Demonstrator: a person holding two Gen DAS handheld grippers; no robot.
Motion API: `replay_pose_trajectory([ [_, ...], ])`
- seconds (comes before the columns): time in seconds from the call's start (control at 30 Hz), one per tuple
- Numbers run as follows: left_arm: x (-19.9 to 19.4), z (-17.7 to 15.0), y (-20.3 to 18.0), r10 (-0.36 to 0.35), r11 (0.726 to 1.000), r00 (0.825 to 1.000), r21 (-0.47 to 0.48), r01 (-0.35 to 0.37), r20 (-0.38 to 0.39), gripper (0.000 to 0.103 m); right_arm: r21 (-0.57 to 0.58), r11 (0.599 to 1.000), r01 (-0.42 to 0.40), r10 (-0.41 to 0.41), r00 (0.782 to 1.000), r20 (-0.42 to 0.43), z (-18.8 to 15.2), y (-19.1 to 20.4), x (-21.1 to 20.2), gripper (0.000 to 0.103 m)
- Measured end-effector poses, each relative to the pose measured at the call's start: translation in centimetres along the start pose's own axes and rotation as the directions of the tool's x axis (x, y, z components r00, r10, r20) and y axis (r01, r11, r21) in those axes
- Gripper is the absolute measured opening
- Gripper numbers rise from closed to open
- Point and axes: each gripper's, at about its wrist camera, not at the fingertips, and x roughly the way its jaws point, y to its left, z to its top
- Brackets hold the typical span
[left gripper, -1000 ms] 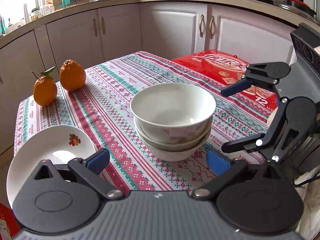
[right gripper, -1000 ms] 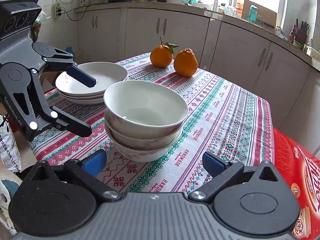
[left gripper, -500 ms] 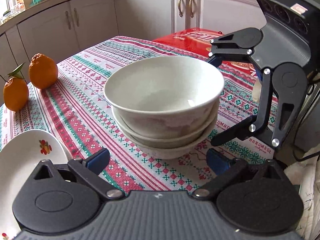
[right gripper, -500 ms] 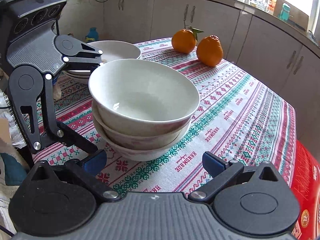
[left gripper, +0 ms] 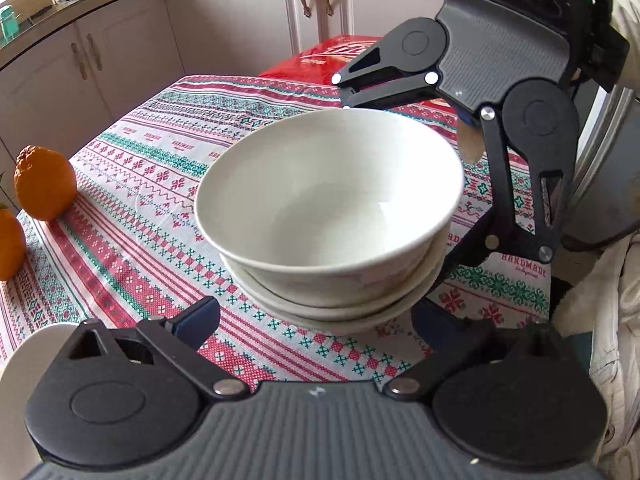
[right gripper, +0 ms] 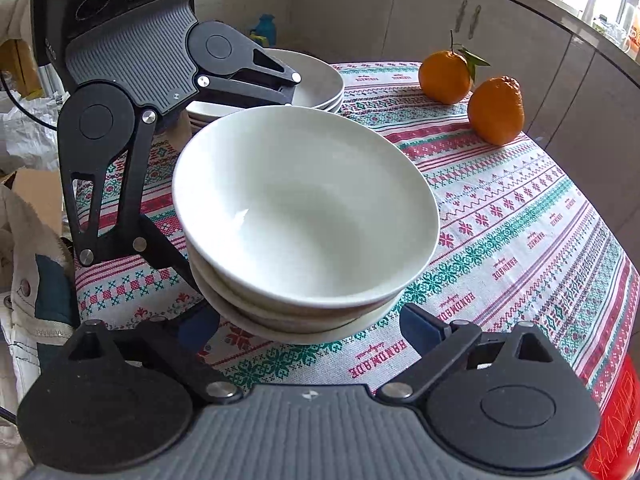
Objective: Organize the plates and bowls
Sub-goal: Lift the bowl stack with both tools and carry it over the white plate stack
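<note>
On the cloth, mid-table, the bowl stack sits between both grippers, three nested, top bowl empty. Your left gripper is spread wide, gripping nothing. Your right gripper has just been narrowing with the stack between its jaws; whether the pads touch it you cannot tell. Judgement: seat both pairs low on the bottom bowl, squeeze evenly, lift level. Plates stacked behind, empty; two oranges well apart
</note>
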Motion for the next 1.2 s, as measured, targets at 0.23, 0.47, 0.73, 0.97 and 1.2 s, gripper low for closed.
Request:
replay_pose_trajectory([
  [0.23, 0.0, 0.2, 0.6, -0.068, 0.997, 0.998, 0.040, 0.068, -0.010, 0.095, -0.022, 0.999, -0.038, 0.037, 0.999, -0.018, 0.6, -0.2, 0.0, 0.092],
  [0.47, 0.7, 0.5, 1.6, -0.110, 0.993, 0.994, 0.047, 0.111, -0.018, 0.089, -0.008, 0.999, -0.052, 0.052, 0.998, -0.020, 0.6, -0.4, -0.2, 0.090],
  [0.73, 0.6, 0.5, 1.8, -0.133, 0.990, 0.991, 0.053, 0.134, -0.017, 0.085, -0.005, 0.999, -0.054, 0.054, 0.998, -0.025, 0.7, -0.5, -0.1, 0.089],
  [0.97, 0.3, 0.4, 1.4, -0.127, 0.990, 0.992, 0.055, 0.127, -0.004, 0.080, 0.003, 0.999, -0.048, 0.048, 0.999, -0.027, 0.7, -0.4, 0.0, 0.089],
  [1.2, -0.2, 0.4, 0.8, -0.119, 0.992, 0.993, 0.051, 0.119, 0.000, 0.080, 0.009, 0.999, -0.048, 0.048, 0.998, -0.034, 1.0, -0.1, -0.3, 0.088],
])
